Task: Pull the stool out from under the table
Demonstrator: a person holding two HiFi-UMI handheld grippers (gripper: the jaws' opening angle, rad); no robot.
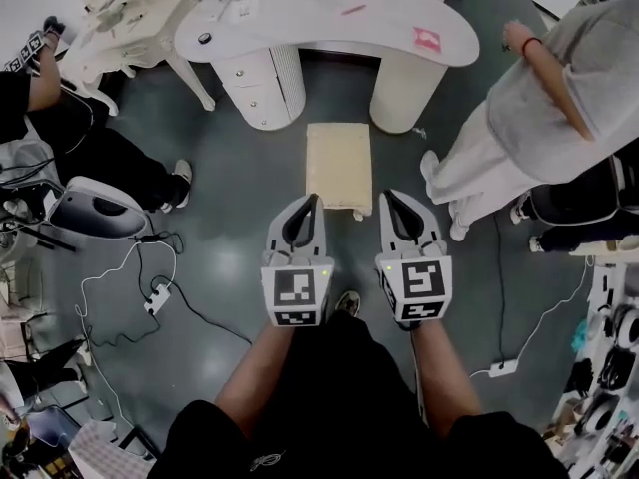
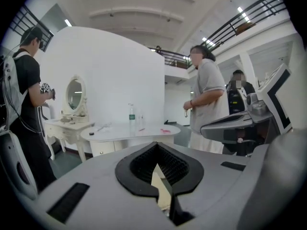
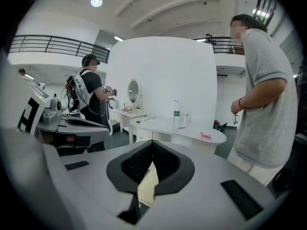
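The stool (image 1: 337, 163), with a cream rectangular cushion, stands on the dark floor in front of the white curved table (image 1: 329, 23), out from beneath its top. My left gripper (image 1: 314, 200) and right gripper (image 1: 387, 197) hang side by side above the stool's near end, both shut and holding nothing. In the left gripper view the closed left gripper (image 2: 156, 147) fills the lower frame, and a sliver of the stool (image 2: 160, 182) shows through the gap behind its pads. The right gripper view shows the same: the right gripper (image 3: 152, 145) shut, with a strip of the cream stool (image 3: 147, 186) below.
A person in grey (image 1: 559, 118) stands close to the table's right end. A person in black (image 1: 60, 128) stands at the left by a white vanity (image 1: 120, 8). A grey-white machine (image 1: 95, 208), cables and a power strip (image 1: 157, 297) lie on the floor to the left.
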